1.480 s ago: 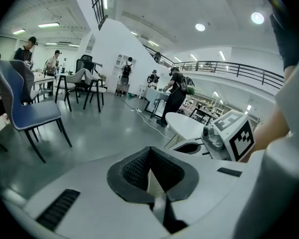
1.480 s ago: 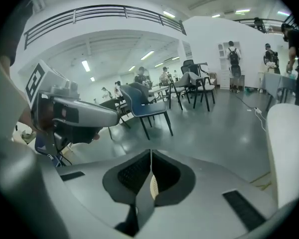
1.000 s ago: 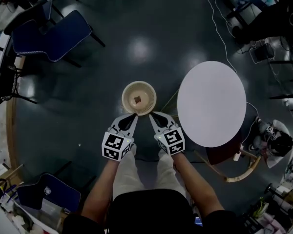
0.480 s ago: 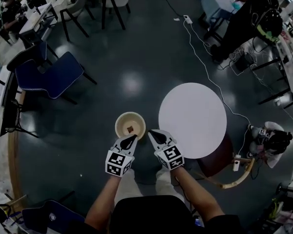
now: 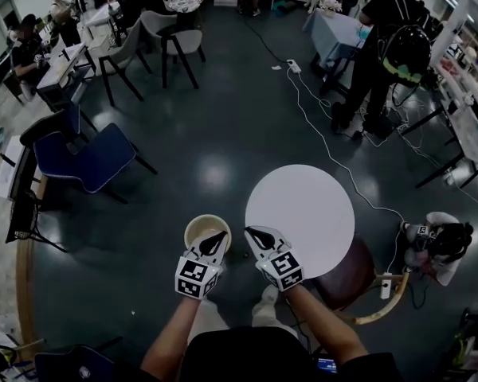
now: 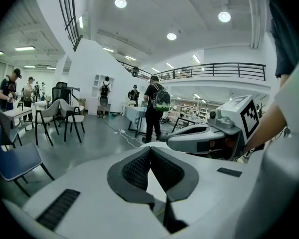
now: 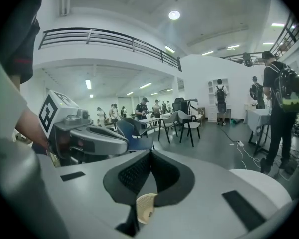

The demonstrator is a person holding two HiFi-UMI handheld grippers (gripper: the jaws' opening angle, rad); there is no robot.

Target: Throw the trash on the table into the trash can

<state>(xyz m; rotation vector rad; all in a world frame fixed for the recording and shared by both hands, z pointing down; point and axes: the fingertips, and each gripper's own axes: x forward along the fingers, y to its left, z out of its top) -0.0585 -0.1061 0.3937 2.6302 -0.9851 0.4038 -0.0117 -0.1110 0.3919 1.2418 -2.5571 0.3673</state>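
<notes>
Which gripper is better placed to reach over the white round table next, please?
Right, probably: the right gripper, shut, lies by the edge of the table, while the left gripper, also shut, lies toward the trash can, farther off.

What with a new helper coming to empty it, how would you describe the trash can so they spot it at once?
Find the big round white table on the dark floor. Just off its left edge in the head view stands the trash can. It is a small, round, cream-coloured basket with an open top, unlike the dark blue chair farther left.
</notes>
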